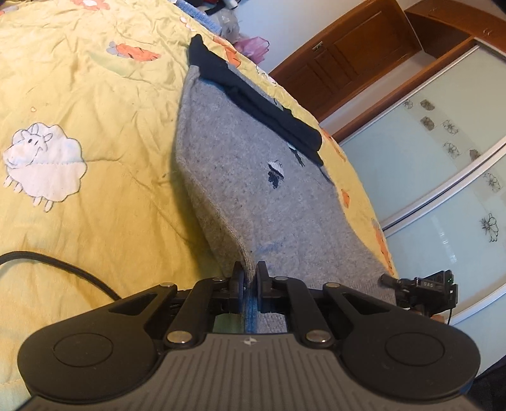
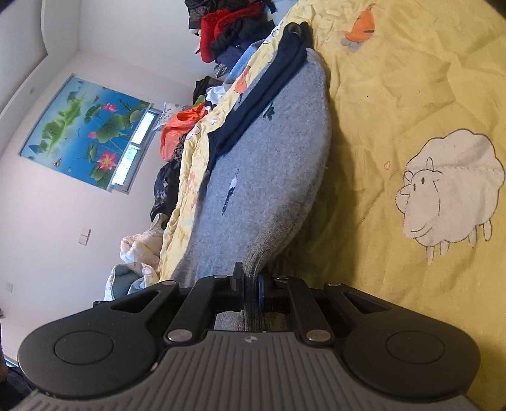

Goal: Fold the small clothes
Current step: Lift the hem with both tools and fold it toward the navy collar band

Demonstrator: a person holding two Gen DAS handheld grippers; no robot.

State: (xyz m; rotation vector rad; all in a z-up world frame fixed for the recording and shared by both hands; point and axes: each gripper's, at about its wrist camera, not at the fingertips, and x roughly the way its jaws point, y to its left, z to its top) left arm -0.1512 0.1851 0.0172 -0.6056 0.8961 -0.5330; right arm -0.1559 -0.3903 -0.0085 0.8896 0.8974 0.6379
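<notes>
A: Two tongs are at work, and both are clamped on the same grey knitted garment with small dark embroidered figures (image 1: 253, 177). The left tongs (image 1: 249, 278) pinch its near hem, where a blue stripe runs between the pads.

B: And the right tongs (image 2: 250, 281)?

A: Closed on a grey edge of the garment too, at six o'clock in the right wrist view. From there the cloth rises toward twelve o'clock, lifted off the bed.

B: Where does the garment lie?

A: On the yellow quilted bedspread printed with white sheep and orange shapes (image 1: 95, 126). A folded dark navy cloth (image 1: 253, 101) lies touching its far edge, at about one o'clock in the left view.

B: Anything else around?

A: A black cable (image 1: 57, 262) curls over the bedspread at nine o'clock. In the right view, a heap of red and dark clothes (image 2: 227, 28) sits at twelve o'clock, and a lotus painting (image 2: 85, 126) hangs on the wall at ten o'clock.
</notes>
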